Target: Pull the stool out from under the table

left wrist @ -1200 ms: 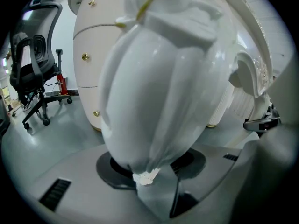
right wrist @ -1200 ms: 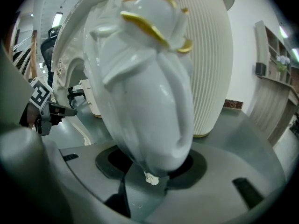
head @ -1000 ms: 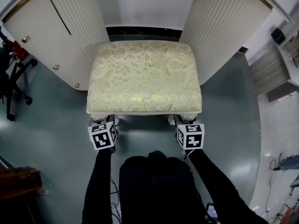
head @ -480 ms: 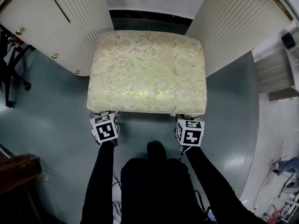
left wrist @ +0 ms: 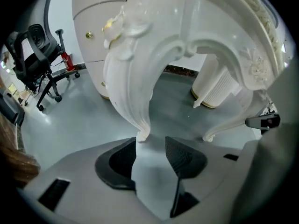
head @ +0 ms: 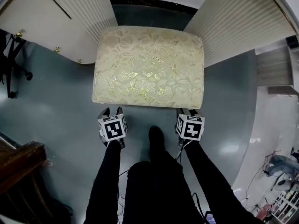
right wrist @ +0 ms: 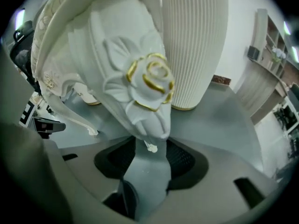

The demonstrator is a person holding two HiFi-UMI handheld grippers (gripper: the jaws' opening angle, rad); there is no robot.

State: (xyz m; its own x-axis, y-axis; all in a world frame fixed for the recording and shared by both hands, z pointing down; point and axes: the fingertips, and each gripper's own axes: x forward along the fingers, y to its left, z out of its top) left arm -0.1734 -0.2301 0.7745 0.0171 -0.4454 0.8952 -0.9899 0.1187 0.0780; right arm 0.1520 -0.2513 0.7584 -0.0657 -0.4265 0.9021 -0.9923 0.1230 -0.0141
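The stool (head: 149, 66), with a cream floral cushion and carved white legs, stands on the grey floor between the table's two fluted pedestals. My left gripper (head: 111, 112) sits just in front of its near left corner. In the left gripper view the left gripper (left wrist: 152, 141) is open, and the foot of the curved leg (left wrist: 135, 101) stands right at the jaw tips without touching the pads. My right gripper (head: 188, 112) is tucked at the near right corner. Here the right gripper's (right wrist: 150, 146) jaws are opening, with the gold-rose leg (right wrist: 149, 85) ending between them, free of the pads.
The left pedestal (head: 84, 8) and the right pedestal (head: 238, 22) flank the stool's far half. A black office chair (head: 11, 64) stands at the left, dark wooden furniture (head: 18, 164) at the bottom left. The person's legs (head: 154, 176) are close behind the grippers.
The stool has come farther out from between the pedestals. Both grippers have drawn back a little from its front legs, and the left jaw tips now show clear of the seat edge.
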